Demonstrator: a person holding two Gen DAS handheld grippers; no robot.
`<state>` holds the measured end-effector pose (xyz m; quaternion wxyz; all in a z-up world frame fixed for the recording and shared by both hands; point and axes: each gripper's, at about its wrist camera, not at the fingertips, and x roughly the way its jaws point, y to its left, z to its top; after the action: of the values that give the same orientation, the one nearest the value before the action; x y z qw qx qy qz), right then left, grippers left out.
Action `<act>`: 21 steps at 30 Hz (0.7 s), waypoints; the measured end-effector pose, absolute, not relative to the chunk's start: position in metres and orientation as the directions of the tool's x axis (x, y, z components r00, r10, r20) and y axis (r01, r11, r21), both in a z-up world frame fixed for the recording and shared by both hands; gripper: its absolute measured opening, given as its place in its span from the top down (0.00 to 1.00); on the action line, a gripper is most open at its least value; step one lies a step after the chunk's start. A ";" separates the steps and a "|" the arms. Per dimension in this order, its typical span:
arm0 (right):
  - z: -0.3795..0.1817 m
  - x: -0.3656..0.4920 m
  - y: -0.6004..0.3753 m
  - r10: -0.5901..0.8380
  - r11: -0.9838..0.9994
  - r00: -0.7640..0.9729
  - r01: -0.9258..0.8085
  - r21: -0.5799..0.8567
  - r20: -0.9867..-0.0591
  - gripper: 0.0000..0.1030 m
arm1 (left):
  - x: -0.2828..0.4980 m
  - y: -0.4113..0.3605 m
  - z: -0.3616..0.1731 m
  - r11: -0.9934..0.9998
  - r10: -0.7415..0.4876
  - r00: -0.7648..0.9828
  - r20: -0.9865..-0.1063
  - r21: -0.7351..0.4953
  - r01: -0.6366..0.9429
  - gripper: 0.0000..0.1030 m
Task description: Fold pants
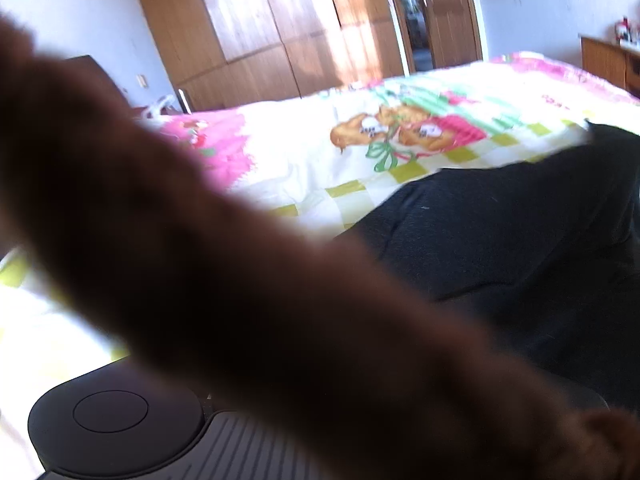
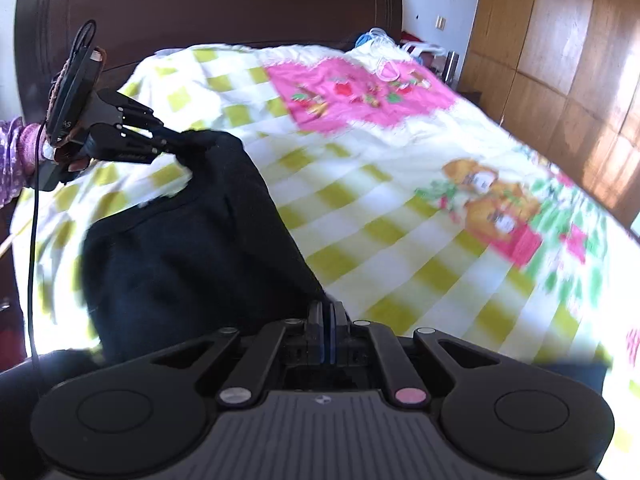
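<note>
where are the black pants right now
In the right wrist view the black pants lie at the left side of the bed's checked cartoon quilt, stretched between the left tool and the right tool, both clamped on the fabric.

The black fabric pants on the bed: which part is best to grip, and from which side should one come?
Grip the black fabric pants at the two corners of one end, coming from above and the outer sides. That edge is thin enough for closed jaws. The left gripper and right gripper each pinch a corner already, with cloth hanging between them over the checked bedsheet.

left gripper hidden — blurred strap
</note>
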<state>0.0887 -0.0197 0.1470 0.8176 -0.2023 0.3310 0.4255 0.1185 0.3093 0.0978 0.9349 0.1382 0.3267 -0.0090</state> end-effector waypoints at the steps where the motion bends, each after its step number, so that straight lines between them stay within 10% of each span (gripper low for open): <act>1: 0.134 0.071 -0.018 0.554 0.550 0.395 -0.834 -0.033 -0.733 0.80 | 0.094 0.307 0.098 0.967 0.067 0.796 -0.602 0.236 0.097 0.86; 13: 0.065 0.010 0.008 0.453 0.533 0.362 -0.842 -0.078 -0.815 0.80 | -0.043 0.301 0.022 0.971 0.166 0.741 -0.651 0.240 -0.006 0.78; 21: 0.110 0.021 -0.001 0.491 0.621 0.413 -0.783 -0.024 -0.767 0.80 | -0.045 0.274 0.016 0.876 0.195 0.819 -0.540 0.472 0.102 0.46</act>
<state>0.0207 -0.0010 0.1099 0.8179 -0.1940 0.3763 0.3897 -0.0448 0.2738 0.0163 0.9207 0.2482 0.3001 0.0253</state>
